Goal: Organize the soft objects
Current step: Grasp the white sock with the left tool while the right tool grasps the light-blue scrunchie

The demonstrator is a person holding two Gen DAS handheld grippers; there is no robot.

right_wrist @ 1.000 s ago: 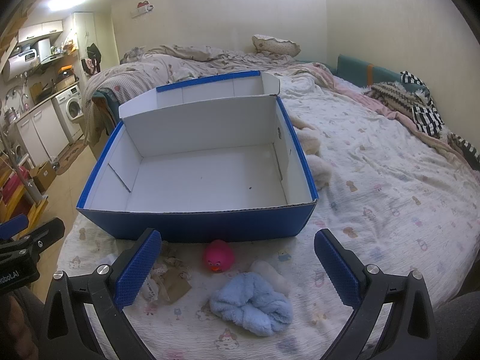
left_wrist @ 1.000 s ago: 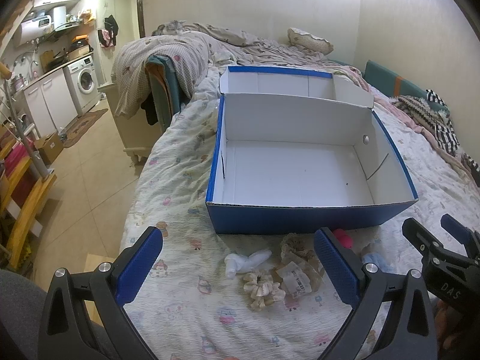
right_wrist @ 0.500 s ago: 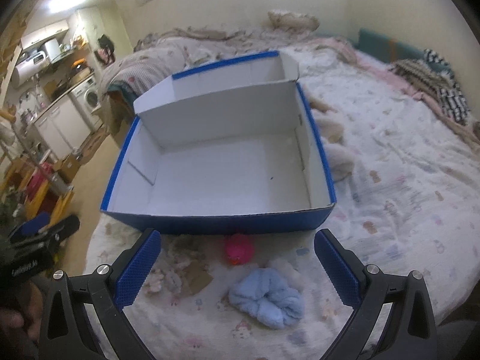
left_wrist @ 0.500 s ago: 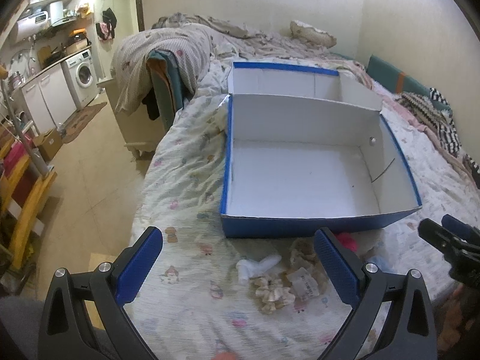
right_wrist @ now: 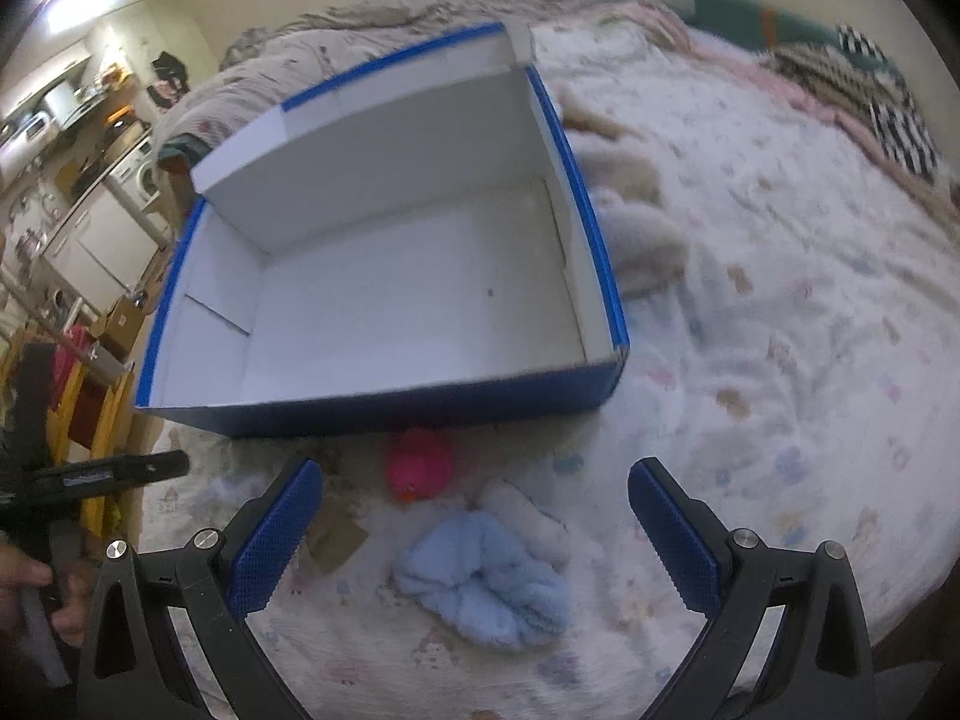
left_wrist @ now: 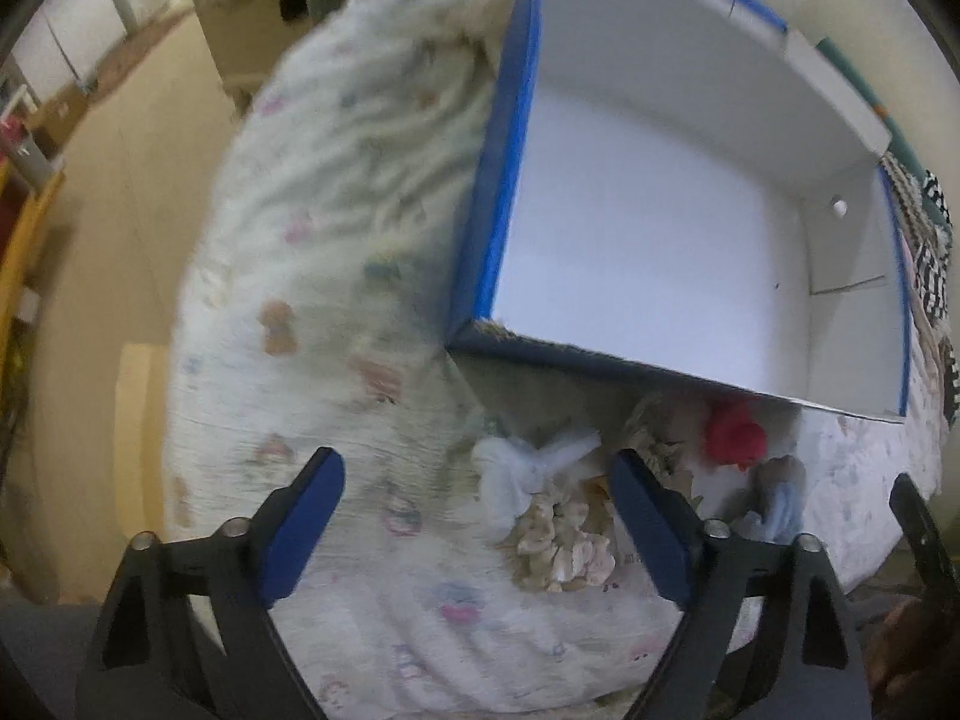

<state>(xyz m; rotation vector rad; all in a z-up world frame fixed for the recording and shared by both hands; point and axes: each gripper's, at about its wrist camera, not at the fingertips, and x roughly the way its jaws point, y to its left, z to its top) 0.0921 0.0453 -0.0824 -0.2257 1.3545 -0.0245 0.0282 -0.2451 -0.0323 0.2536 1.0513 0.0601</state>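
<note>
Both my left gripper (left_wrist: pixel 480 516) and right gripper (right_wrist: pixel 474 522) hang spread and empty over the bed (right_wrist: pixel 780 360), the blue scrunchie (right_wrist: pixel 486 582) nearest, pink toy (right_wrist: pixel 417 471) beyond, then the box (right_wrist: pixel 384 408); no writing is legible.

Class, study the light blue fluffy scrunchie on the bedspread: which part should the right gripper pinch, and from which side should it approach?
Pinch the puffy near roll of the light blue scrunchie, descending from above. It lies flat, centred ahead of the open right gripper, so there is probably no edge to grip from the side.
</note>
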